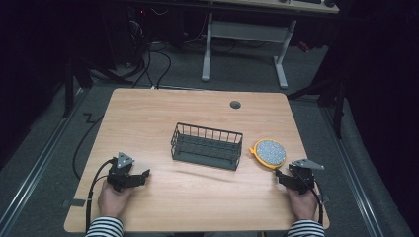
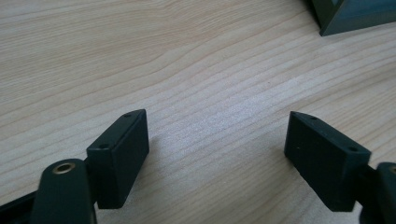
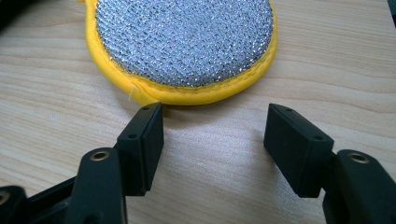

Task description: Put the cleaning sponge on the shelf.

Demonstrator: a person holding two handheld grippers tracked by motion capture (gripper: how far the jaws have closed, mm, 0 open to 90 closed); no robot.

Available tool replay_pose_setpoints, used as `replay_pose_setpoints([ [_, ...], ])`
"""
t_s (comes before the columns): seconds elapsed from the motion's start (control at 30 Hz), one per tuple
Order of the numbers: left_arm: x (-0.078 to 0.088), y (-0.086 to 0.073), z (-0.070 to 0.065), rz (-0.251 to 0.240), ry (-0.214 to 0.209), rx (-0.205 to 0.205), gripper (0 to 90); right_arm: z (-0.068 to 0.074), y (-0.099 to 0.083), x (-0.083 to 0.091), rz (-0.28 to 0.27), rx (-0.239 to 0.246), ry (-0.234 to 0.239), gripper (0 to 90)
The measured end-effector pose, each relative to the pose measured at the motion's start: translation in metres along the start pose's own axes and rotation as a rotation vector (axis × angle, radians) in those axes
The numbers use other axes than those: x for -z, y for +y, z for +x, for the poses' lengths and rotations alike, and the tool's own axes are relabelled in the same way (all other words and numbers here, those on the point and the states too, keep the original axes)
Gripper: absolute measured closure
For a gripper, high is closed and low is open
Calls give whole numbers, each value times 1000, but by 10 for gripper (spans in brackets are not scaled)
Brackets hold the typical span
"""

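Just beside sponge (image 3: 184, 44), right gripper (image 3: 214, 135) agape.

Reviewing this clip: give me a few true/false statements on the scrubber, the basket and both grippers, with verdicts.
1. The wire basket holds the scrubber. False: the basket looks empty; the round yellow-rimmed scrubber lies on the table to its right.
2. The right gripper is open, just short of the scrubber. True.
3. The left gripper is shut on something. False: its jaws stand apart over bare wood.
4. The scrubber's face is silvery mesh. True.
5. The basket lies tipped on its side. False: it stands upright.
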State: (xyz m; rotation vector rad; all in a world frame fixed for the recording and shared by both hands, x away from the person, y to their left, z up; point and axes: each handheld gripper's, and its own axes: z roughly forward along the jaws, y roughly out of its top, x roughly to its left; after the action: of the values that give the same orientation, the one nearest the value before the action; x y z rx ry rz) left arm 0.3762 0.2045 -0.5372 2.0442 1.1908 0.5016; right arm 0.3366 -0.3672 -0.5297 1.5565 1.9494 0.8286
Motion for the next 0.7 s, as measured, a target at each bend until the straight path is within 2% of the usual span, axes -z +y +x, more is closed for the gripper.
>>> replay_pose_setpoints([
  [0.13, 0, 1, -2, -1, 13, 12, 234, 0, 0, 0, 0, -8, -9, 378],
  [0.37, 0, 1, -1, -2, 13, 9, 253, -1, 0, 0, -3, -18, -21, 377],
  [0.6, 2, 2, 2, -6, 22, 33, 363, -1, 0, 0, 0, -16, -21, 377],
  [0.7, 1, 6, 0, 14, 21, 23, 316, 0, 0, 0, 0, -18, -22, 378],
])
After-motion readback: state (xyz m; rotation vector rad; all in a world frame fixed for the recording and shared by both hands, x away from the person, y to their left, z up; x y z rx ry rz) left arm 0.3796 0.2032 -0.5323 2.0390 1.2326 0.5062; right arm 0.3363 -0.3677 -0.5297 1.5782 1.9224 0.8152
